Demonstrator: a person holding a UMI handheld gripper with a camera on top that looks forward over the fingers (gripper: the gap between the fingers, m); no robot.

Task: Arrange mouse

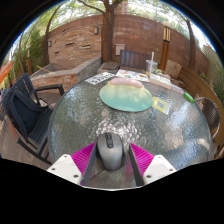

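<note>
A dark grey computer mouse (110,150) lies on the round glass table (70,120), between my gripper's (111,148) two magenta-padded fingers (82,159). A narrow gap shows at either side of the mouse, so the fingers stand open about it. Beyond the mouse, at the middle of the table, lies a round pastel green-and-pink mouse pad (126,96), with nothing on it.
A dark patio chair (28,108) stands left of the table and another chair (133,59) at its far side. Papers (99,77) and a few small items (158,78) lie on the far part of the table. A stone wall and trees stand behind.
</note>
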